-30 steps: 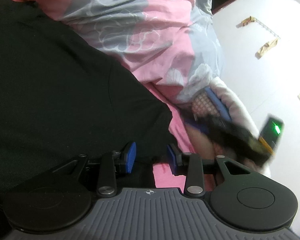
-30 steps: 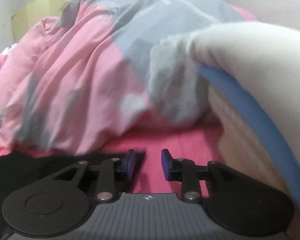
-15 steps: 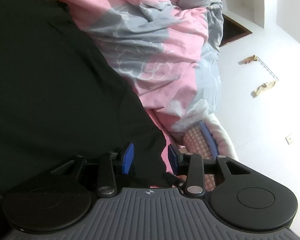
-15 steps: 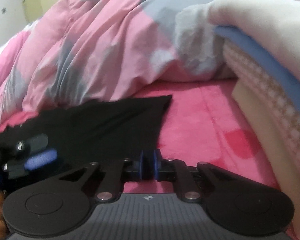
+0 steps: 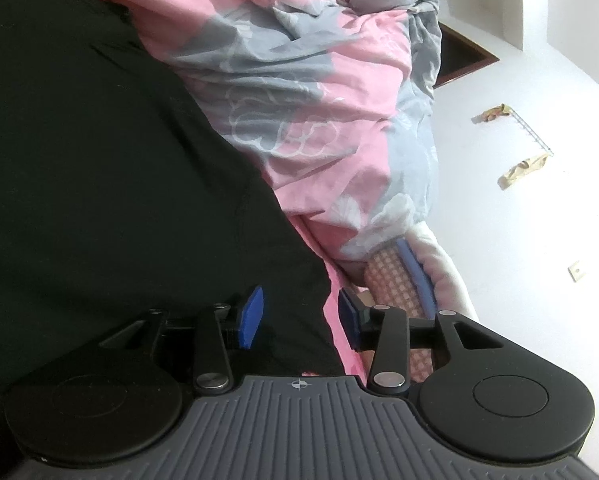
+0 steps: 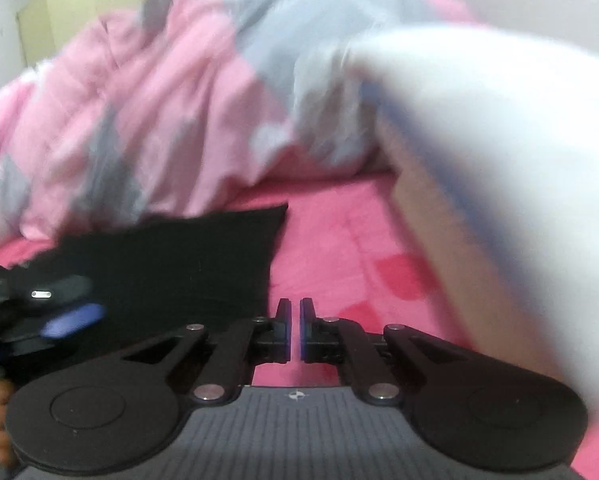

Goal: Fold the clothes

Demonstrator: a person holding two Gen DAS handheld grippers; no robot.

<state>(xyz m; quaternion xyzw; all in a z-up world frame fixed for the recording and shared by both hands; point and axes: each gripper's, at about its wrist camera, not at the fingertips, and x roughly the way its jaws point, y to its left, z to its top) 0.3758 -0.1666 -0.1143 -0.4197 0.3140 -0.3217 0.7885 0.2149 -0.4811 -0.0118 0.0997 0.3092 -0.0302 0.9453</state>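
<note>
Black garment [image 5: 99, 184] edge between opening left gripper [image 5: 299, 318], right gripper [image 6: 295, 330] closed, empty

A rumpled pink and grey duvet [image 5: 311, 92] with white flower outlines fills the upper middle of the left wrist frame, lying on a bright pink sheet [image 6: 339, 248]. At its lower right a pillow with a checked pink face [image 5: 391, 280], blue piping and a white fleecy edge meets a plain white wall [image 5: 539, 240]. On that wall, a dark wood-framed opening [image 5: 459, 56] sits upper right, a small switch plate [image 5: 576, 271] lower right. A pale yellow cupboard [image 6: 79, 4] shows in the right wrist frame's upper left.
</note>
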